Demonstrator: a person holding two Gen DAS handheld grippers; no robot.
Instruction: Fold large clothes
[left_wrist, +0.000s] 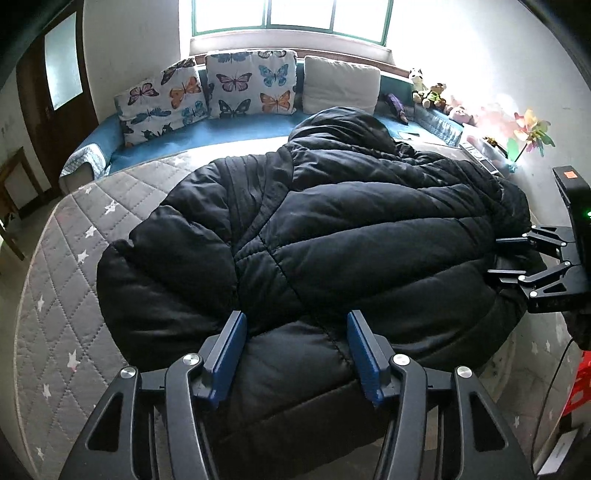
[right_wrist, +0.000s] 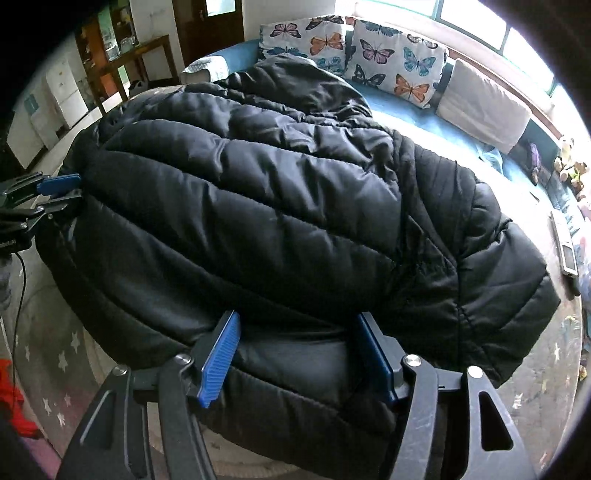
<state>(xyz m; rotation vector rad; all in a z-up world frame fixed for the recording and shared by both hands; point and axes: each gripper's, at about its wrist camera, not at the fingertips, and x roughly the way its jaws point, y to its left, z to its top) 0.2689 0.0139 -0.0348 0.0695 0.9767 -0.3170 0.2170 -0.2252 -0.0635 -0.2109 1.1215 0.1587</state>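
Note:
A big black puffer jacket lies in a bulky heap on the grey quilted star-print mattress. My left gripper has the jacket's near edge bunched between its blue pads, which press on the padded fabric. It also shows at the left edge of the right wrist view as the left gripper, at the jacket's side. My right gripper clamps a thick folded part of the near hem between its pads. In the left wrist view the right gripper bites the jacket's right end.
Butterfly-print cushions and a white cushion line the blue bench under the window. Plush toys and a remote sit on the right side. A dark door and shelves stand to the left. Something red lies below the bed edge.

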